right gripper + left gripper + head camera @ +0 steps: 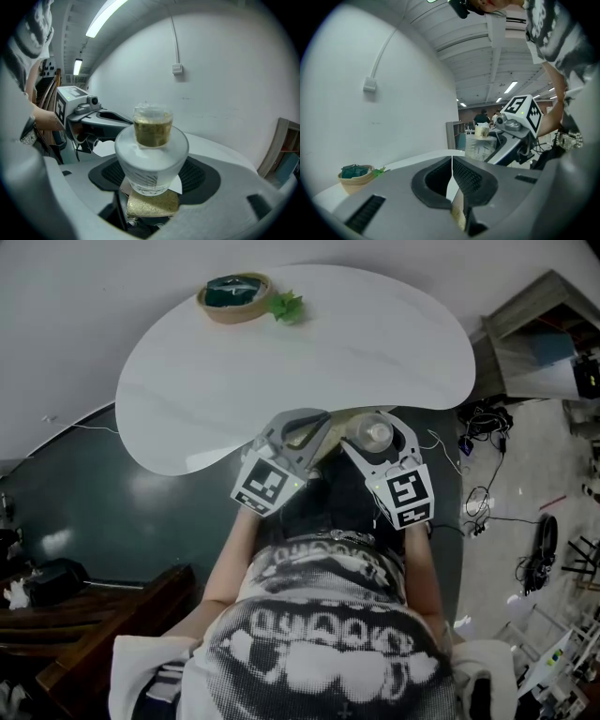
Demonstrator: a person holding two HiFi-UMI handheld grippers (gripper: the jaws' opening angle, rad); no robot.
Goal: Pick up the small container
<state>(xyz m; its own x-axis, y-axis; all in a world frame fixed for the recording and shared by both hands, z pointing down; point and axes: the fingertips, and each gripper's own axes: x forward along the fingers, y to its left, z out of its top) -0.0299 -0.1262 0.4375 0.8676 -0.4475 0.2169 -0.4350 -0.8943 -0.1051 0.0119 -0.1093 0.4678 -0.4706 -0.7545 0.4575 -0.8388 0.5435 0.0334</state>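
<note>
Just off the white oval table's [281,381] near edge, the right gripper [152,180] clamps the small frosted clear-capped container [151,152], apparently lifted. The left gripper [452,183] is closed and empty. Next, keep it level.

Shirt [319,652] black and white, big pattern, short sleeves. Left gripper [302,427], right gripper [378,437]: grey, black pads, square-marked cubes [267,486].
</note>
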